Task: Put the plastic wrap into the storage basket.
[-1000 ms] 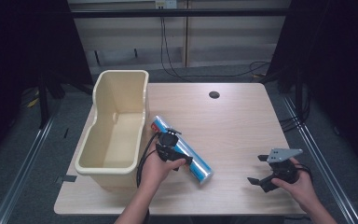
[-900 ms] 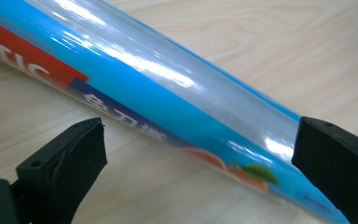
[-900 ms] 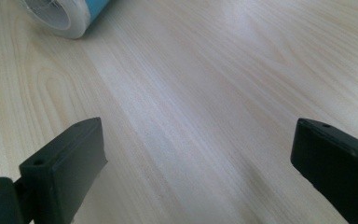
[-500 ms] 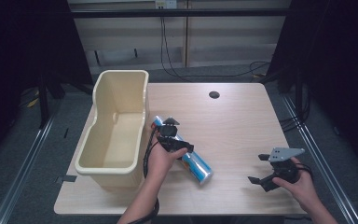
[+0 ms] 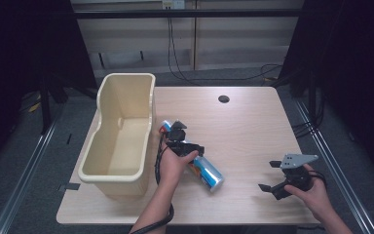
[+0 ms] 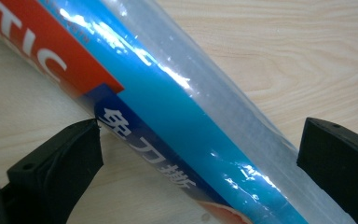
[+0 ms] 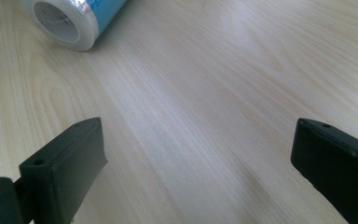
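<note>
A long roll of film in a blue, red and clear wrapper (image 5: 207, 171) lies slantwise on the wooden table (image 5: 253, 131), right of the tub. My left gripper (image 5: 187, 139) is lowered over its upper half. In the left gripper view the roll (image 6: 168, 112) runs between the two black jaws of that gripper (image 6: 199, 135). These jaws have just been opening and stand wide, the right one clear of the wrapper. My right gripper (image 5: 268, 176) hovers open near the table's front right. Its own view (image 7: 198, 128) has bare wood between the jaws and the roll's end (image 7: 70, 18) farther off.
A cream plastic tub (image 5: 143, 97) stands along the table's left side, close to the roll's far end. A dark round cable hole (image 5: 223, 99) sits near the back edge. Cables trail on the floor behind the table.
The left hand has shifted a little to the right along the roll and settled lower, and its jaws have spread wider. The roll and the right hand have stayed where they were.
</note>
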`<state>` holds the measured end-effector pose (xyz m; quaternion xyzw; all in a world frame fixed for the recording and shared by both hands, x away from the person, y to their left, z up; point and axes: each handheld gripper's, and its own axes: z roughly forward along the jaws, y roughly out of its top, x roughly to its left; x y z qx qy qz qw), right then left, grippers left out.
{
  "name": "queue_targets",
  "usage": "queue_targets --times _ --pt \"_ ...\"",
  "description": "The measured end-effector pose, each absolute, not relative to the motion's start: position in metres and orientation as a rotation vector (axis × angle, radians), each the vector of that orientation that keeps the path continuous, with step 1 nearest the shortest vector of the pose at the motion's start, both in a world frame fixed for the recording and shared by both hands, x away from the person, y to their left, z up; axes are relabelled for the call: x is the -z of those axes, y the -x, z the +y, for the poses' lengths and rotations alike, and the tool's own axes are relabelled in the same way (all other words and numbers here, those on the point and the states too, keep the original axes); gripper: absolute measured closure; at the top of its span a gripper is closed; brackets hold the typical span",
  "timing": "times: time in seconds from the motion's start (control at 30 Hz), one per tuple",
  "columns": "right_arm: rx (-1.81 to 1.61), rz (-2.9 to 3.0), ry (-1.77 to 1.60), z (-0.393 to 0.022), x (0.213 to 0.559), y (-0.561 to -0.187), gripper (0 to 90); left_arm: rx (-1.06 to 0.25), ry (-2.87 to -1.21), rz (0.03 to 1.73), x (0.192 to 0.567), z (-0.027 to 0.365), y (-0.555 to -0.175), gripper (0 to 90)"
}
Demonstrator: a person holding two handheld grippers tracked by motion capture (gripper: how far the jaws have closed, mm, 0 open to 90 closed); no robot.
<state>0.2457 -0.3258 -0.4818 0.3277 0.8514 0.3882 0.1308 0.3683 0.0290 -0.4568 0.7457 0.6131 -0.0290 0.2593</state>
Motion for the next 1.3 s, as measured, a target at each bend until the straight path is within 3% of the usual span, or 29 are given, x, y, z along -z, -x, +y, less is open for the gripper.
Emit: queue_targets --times 0.47,1.1,1.3 --pt "-1.136 2.469 -0.953 -0.327 0.482 -0.247 2.9 0.149 -1.945 1.725 0.465 0.024 -0.374 0.0" --pt "-1.169 2.453 -0.977 -0.333 0.482 -0.247 2.9 0.148 -2.142 1.627 0.453 0.025 -0.384 2.6" --pt "-1.186 2.437 -0.993 -0.335 0.482 -0.247 2.9 0.111 -2.083 1.653 0.457 0.024 -0.380 3.5"
